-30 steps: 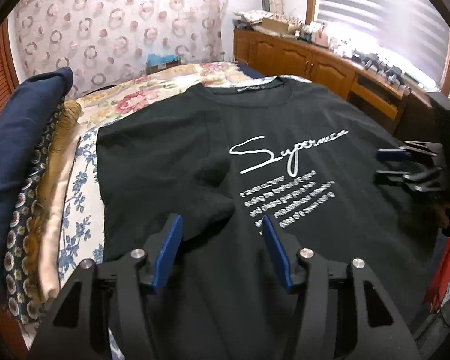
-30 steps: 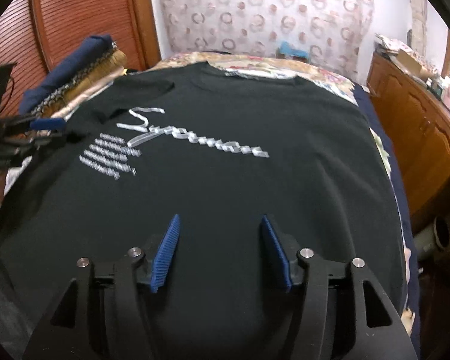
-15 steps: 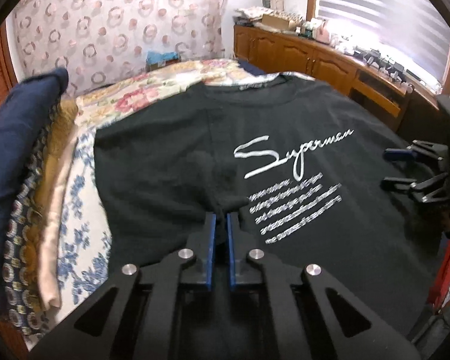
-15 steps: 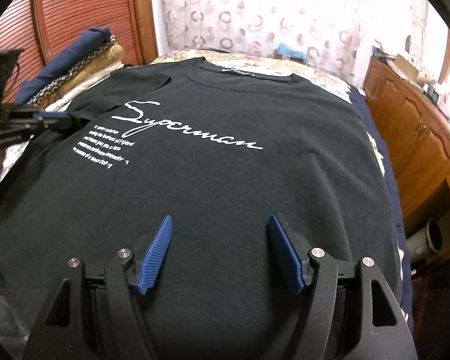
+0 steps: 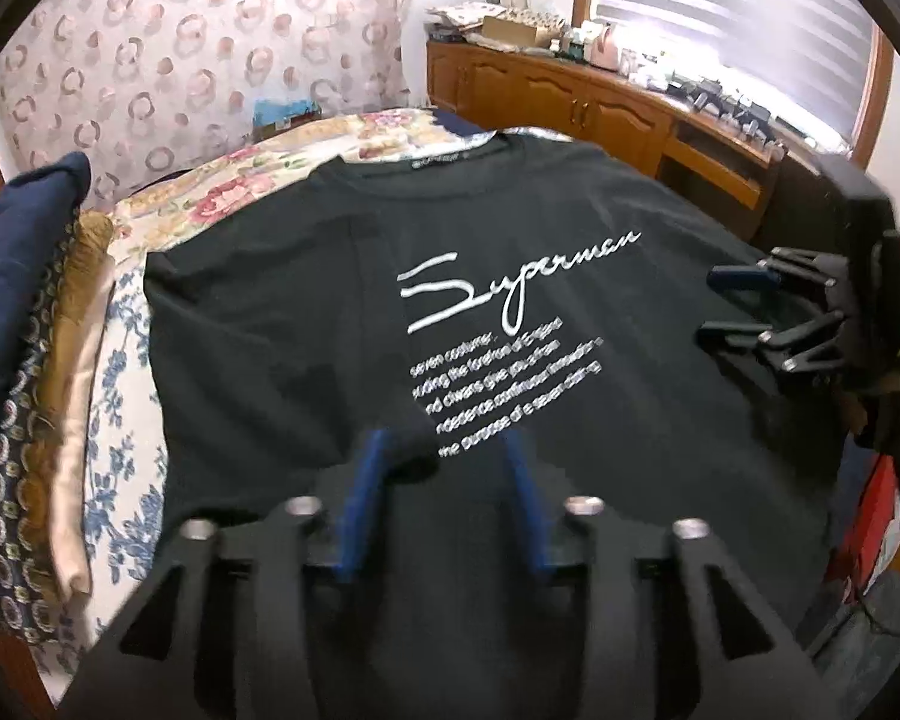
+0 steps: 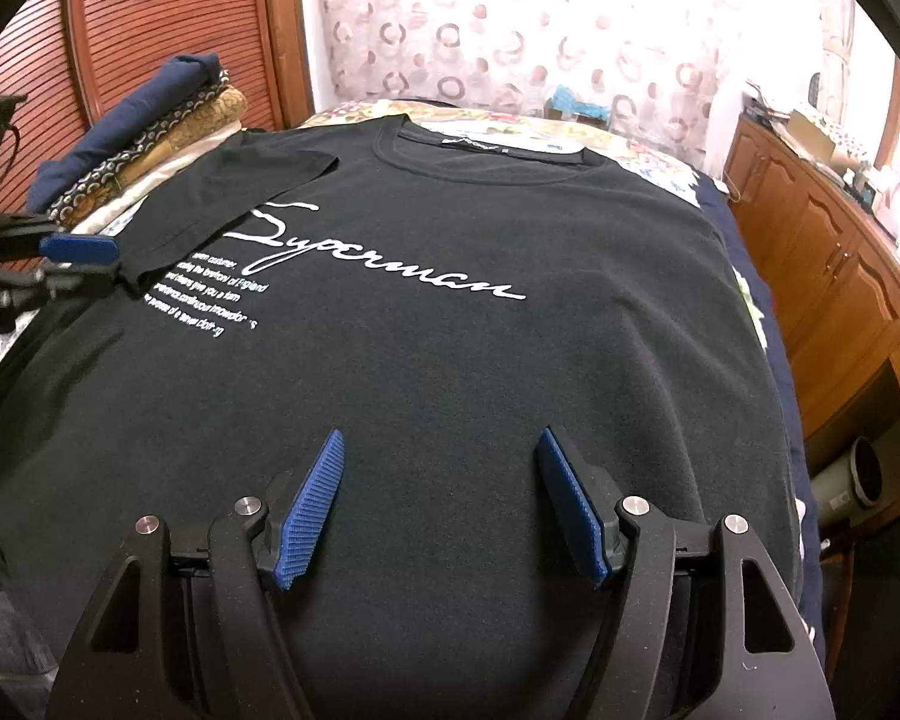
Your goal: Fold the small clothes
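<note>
A black T-shirt point(image 5: 570, 240) with white "Superman" script lies face up on the bed, also seen in the right wrist view point(image 6: 450, 330). Its left sleeve point(image 5: 306, 360) is folded inward over the front, and its end reaches the small print. My left gripper point(image 5: 444, 444) is just above that sleeve end. Its jaws are opening, the cloth lies loose between them by the left finger, and the pads do not press it. From the right wrist view the left gripper point(image 6: 90, 267) sits at the sleeve's tip. My right gripper point(image 6: 441, 438) hovers open over the shirt's lower right part, holding nothing.
A stack of folded fabrics point(image 5: 30, 330) lies along the bed's left side next to a louvred wooden door point(image 6: 150, 30). The floral bedspread point(image 5: 240, 192) shows beyond the collar. A cluttered wooden cabinet point(image 6: 840, 252) runs along the right.
The left gripper shut on the sleeve end, carried it a little toward the print, and has now opened again. The right gripper's fingers spread slightly wider, then held still.
</note>
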Demonstrator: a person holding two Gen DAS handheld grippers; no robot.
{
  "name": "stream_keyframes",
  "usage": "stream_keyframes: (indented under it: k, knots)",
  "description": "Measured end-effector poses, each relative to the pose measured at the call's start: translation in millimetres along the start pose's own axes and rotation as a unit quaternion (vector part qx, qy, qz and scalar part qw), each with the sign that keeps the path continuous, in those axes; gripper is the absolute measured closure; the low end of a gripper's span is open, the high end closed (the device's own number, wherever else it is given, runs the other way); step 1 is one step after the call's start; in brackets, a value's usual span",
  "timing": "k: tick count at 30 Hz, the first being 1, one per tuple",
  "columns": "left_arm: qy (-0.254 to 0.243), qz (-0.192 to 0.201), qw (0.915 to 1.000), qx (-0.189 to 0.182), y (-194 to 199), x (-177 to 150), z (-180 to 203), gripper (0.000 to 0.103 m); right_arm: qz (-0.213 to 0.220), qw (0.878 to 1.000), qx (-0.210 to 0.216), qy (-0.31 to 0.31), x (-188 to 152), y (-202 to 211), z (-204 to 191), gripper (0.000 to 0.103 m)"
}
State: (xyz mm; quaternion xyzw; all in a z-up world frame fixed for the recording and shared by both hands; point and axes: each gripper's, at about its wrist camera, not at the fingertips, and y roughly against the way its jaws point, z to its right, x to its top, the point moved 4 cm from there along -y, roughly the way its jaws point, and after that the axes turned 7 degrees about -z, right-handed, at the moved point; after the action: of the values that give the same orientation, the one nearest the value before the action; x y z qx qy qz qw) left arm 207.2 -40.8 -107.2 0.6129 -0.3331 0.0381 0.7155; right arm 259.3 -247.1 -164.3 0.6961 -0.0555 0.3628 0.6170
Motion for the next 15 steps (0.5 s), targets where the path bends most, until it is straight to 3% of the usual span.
stream_keyframes:
  k: [3, 6, 15]
  knots:
    - [0.006, -0.016, 0.9998, 0.013, -13, -4, -4, 0.052, 0.0, 1.0, 0.0, 0.0, 0, 0, 0, 0.034]
    - [0.012, -0.022, 0.9996, 0.013, -20, -8, -5, 0.041, 0.0, 1.0, 0.0, 0.0, 0, 0, 0, 0.034]
    - [0.006, 0.008, 0.9998, 0.02, -22, -11, -1, 0.039, 0.001, 1.0, 0.0, -0.001, 0, 1, 2, 0.034]
